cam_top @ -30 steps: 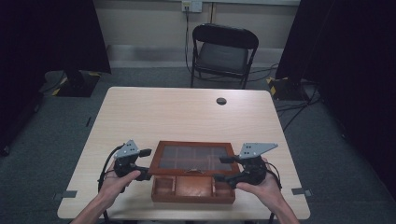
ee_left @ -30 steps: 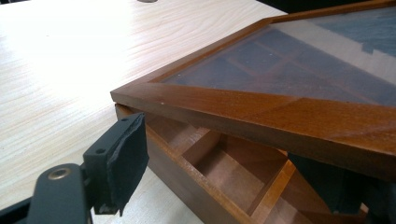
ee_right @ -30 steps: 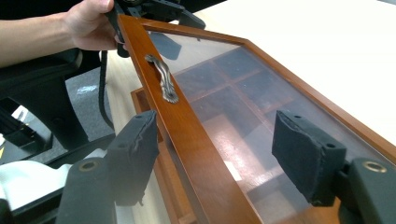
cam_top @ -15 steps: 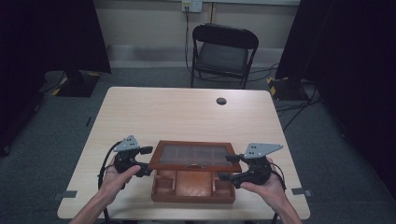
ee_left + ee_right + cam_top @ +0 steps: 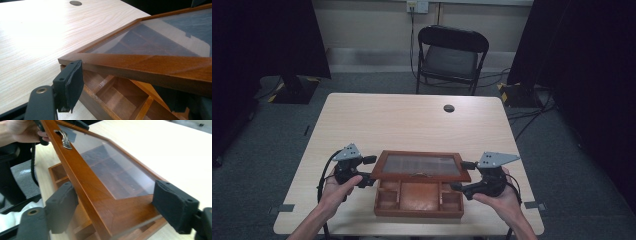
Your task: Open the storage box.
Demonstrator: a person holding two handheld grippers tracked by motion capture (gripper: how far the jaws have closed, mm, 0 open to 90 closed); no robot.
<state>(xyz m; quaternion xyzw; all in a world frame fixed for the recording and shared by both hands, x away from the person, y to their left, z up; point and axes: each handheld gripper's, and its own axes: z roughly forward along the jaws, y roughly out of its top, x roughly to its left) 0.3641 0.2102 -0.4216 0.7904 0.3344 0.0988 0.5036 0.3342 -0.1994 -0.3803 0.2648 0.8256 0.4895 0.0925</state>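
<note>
1. The wooden box sits at the near edge of the table, between the person's two hands. Its glass-paned lid is tilted up off the base, front edge raised and back edge low. It reads as hinged at the back, though the hinges are not visible.

2. The left gripper is at the lid's left front corner. In the left gripper view the wooden frame runs between the jaws, with the near pad against the corner and the far jaw tucked under the frame. These jaws have just been closing and look clenched on the lid. I judge this grip is what keeps the lid propped.

3. The right gripper straddles the lid's right front corner. The right gripper view shows the frame between two widely set pads. These jaws have just been opening. I cannot tell whether the pads press on the wood or merely flank it.

4. A hold at each front corner keeps the lid level across its width and spares the glass. The small metal handle at mid-front is left alone.

5. The base compartments on view look bare. The work in hand is probably swinging the lid, and its direction is not evident.
</note>
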